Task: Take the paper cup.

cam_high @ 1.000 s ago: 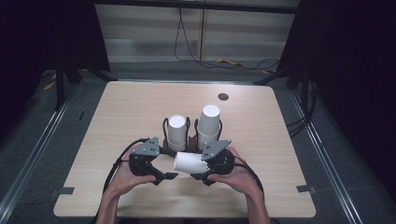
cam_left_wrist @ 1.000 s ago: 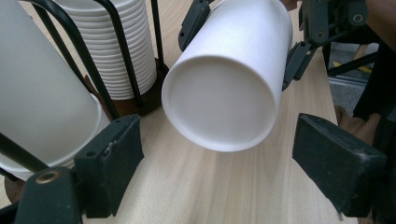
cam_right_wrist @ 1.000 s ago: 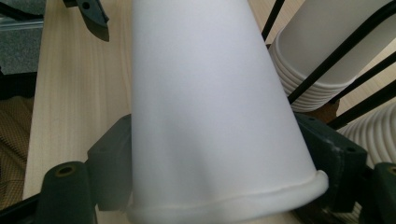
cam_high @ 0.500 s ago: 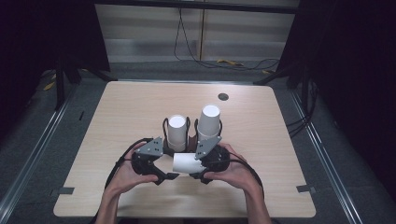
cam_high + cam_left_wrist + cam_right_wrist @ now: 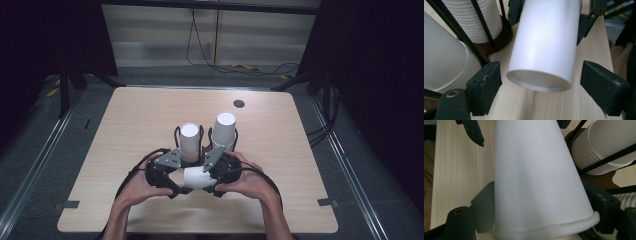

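Observation:
A white paper cup lies on its side between my two grippers near the table's front edge. My right gripper is shut on its wide rim end; in the right gripper view the pads press both sides of the cup, and the rim is slightly bent at my right gripper. My left gripper faces it from the left. Its jaws have just been closing, and the cup's narrow base sits between them at my left gripper. A gap remains on each side, so it is open.
Two stacks of white cups stand in black wire holders just behind the grippers, a shorter one and a taller one. A small dark disc lies near the far edge of the wooden table. Dark floor and rails surround it.
The two grippers have drawn closer together around the lying cup: the right one moved left with the cup, and the left one edged right over its base.

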A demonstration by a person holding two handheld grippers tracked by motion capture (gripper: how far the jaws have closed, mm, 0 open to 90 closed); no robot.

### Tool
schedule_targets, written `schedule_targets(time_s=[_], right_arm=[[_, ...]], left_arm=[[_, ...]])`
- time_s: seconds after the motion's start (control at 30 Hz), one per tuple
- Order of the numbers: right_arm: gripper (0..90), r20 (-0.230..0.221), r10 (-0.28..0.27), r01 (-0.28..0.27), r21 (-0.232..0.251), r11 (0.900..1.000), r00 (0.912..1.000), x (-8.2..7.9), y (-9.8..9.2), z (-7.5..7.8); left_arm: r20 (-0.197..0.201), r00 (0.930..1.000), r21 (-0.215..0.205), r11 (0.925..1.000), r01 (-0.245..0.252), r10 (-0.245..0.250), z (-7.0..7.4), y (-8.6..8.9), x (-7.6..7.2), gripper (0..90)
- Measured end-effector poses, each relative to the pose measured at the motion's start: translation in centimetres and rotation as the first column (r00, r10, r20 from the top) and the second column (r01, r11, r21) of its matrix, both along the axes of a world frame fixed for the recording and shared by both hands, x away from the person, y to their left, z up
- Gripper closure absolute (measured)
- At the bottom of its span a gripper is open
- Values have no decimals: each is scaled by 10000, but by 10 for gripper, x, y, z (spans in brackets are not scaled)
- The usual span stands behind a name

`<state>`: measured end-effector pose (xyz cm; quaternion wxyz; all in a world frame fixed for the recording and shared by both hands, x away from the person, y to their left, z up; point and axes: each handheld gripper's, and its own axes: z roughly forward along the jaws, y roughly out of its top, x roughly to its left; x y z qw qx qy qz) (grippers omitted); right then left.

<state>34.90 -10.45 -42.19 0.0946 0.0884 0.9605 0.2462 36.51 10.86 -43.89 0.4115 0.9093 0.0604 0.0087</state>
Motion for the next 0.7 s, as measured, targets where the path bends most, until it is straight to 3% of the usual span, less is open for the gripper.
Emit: schedule_targets(time_s=[0.2, 0.47, 0.7], right_arm=[[217, -54, 141, -143, -375, 9992, 9999, 0, 5, -2], [216, -168, 369, -377, -464, 9982, 9992, 0, 10, -5], [216, -382, 447, -465, -488, 9977, 9983, -1, 12, -7]], left_arm=[[30, 9997, 373, 9990, 258, -259, -1, -5, 1, 214], [-77, 9980, 901, 9940, 625, -621, -6, -13, 2, 240], [-88, 9957, 998, 9907, 925, -921, -7, -16, 0, 313]])
